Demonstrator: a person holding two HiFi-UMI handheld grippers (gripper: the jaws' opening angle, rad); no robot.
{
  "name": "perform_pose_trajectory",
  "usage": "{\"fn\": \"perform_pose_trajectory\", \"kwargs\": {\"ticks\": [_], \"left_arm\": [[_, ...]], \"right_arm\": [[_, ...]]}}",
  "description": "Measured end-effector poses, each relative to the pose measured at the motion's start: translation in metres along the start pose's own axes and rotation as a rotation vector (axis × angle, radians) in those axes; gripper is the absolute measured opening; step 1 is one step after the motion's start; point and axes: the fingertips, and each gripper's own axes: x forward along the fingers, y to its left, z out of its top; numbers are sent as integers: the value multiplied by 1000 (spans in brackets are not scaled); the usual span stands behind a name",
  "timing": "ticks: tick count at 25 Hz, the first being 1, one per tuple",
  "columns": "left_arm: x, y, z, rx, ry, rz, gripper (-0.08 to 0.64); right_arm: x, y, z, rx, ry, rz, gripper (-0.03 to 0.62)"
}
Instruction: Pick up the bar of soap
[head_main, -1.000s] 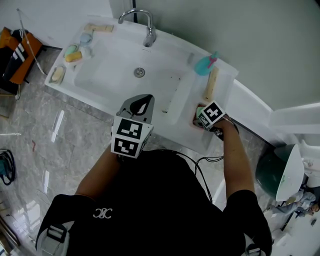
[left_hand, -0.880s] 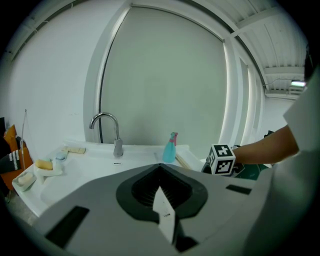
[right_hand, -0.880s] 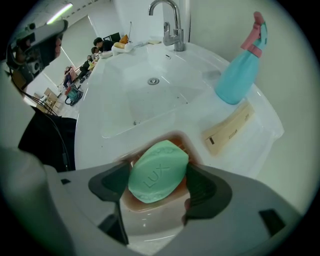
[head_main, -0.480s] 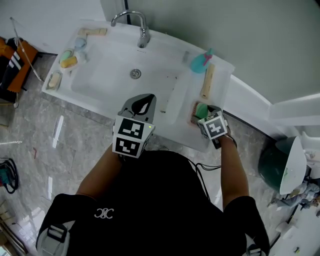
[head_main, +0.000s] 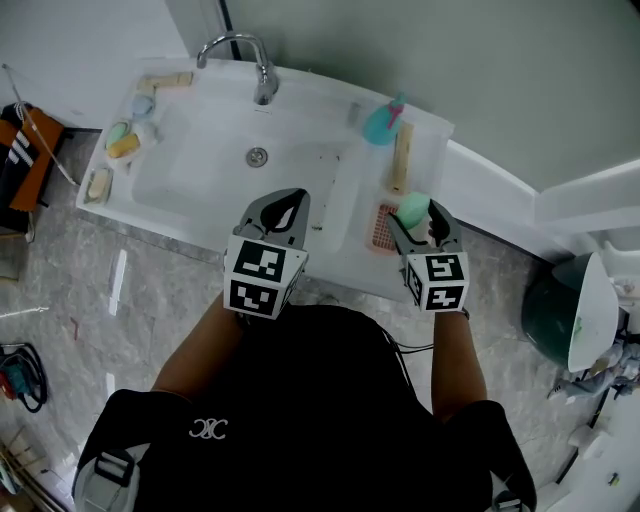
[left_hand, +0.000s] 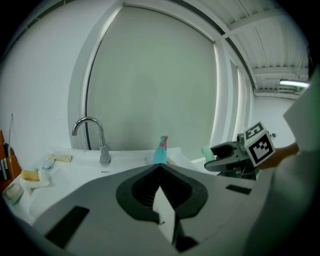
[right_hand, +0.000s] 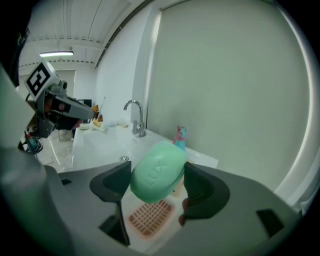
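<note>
The green bar of soap (head_main: 411, 208) (right_hand: 159, 171) is clamped between the jaws of my right gripper (head_main: 415, 216) (right_hand: 156, 181), which is shut on it. The bar hangs tilted in the air above the pink slotted soap dish (head_main: 380, 229) (right_hand: 148, 219) on the right ledge of the washbasin. The left gripper view also catches that gripper with the green bar (left_hand: 207, 152) at its tip. My left gripper (head_main: 279, 206) (left_hand: 161, 189) hovers over the basin's front edge, shut and holding nothing.
The white washbasin (head_main: 205, 155) has a chrome tap (head_main: 243, 52) at the back. A teal spray bottle (head_main: 380, 124) and a wooden brush (head_main: 401, 155) lie beyond the dish. Other soaps (head_main: 123, 146) sit on the left ledge. A green bin (head_main: 547, 331) stands at the right.
My right gripper has risen off the soap dish with the green bar in its jaws and drawn back toward me. The left gripper has hardly moved.
</note>
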Motion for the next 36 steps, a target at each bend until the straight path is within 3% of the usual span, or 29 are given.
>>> {"fn": "perform_pose_trajectory", "kwargs": {"ticks": [8, 14, 36], "left_arm": [[12, -13, 9, 32, -3, -44, 0], [18, -21, 13, 44, -3, -67, 0], [21, -35, 10, 66, 18, -96, 0]], "right_arm": [[-49, -10, 50, 54, -199, -89, 345], [-79, -20, 62, 75, -280, -166, 341], [-75, -17, 37, 128, -250, -168, 291]]}}
